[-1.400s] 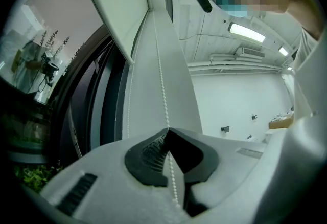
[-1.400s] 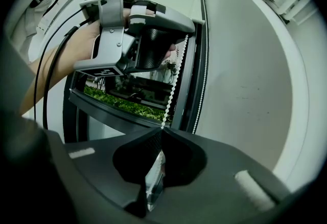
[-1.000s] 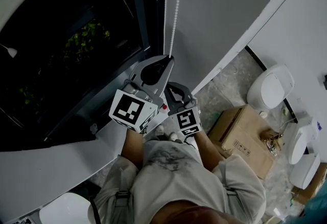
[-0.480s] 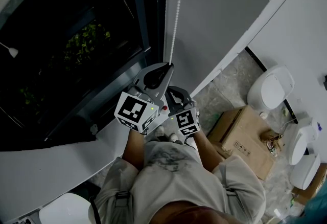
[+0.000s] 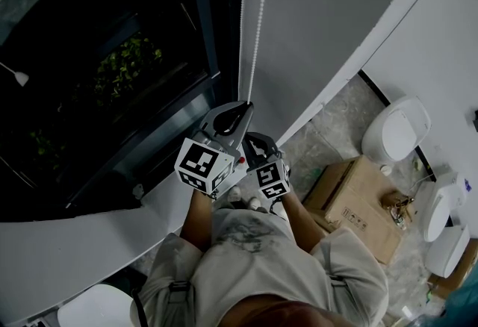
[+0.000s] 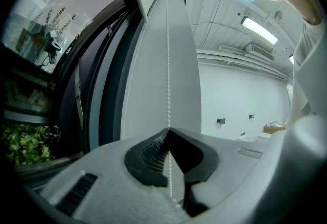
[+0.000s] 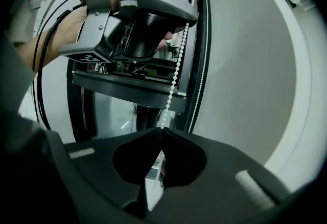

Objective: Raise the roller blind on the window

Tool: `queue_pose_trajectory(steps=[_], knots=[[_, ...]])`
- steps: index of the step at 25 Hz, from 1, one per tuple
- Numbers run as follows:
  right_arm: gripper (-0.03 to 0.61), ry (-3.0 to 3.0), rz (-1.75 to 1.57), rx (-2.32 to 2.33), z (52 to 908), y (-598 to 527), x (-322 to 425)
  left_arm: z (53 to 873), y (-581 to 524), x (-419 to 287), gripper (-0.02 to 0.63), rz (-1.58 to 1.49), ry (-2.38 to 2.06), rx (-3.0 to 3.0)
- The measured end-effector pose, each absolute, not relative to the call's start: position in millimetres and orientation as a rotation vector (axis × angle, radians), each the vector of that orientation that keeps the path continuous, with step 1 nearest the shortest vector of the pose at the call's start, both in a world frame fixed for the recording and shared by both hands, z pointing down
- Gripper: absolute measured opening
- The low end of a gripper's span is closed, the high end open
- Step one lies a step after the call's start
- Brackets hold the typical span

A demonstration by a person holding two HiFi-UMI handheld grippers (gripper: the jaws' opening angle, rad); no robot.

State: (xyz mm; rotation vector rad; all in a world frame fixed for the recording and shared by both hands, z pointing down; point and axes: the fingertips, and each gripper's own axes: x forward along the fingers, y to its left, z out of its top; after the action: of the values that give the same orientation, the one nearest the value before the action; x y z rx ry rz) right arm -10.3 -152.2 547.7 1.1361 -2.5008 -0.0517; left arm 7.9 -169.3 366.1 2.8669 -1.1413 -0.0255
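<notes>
The white bead chain (image 5: 258, 12) hangs in two strands beside the dark window (image 5: 112, 72), in front of the grey wall panel. My left gripper (image 5: 246, 104) is shut on one strand, which runs down into its closed tips (image 6: 168, 130) and on between the pads. Just below it my right gripper (image 5: 249, 140) is shut on the same strand (image 7: 173, 77), which comes down from the left gripper (image 7: 137, 13) into its tips (image 7: 162, 129). The other strand (image 7: 204, 64) hangs free by the frame. The blind itself is not clearly in view.
A pale windowsill (image 5: 89, 243) runs below the glass, with green plants (image 5: 123, 60) outside. On the floor to the right are a cardboard box (image 5: 358, 202) and white rounded fixtures (image 5: 396, 128). The person's body fills the lower middle of the head view.
Both grippers have come down together along the chain, still shut on it, the left staying just above the right.
</notes>
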Motion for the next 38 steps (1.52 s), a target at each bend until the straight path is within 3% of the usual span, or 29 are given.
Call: queue_pose_trajectory(steps=[38], knots=[[0.012,-2.371,0.215,1.034,654,-130,0,474,-162,10,0.009,0.183,-1.067,2.741]])
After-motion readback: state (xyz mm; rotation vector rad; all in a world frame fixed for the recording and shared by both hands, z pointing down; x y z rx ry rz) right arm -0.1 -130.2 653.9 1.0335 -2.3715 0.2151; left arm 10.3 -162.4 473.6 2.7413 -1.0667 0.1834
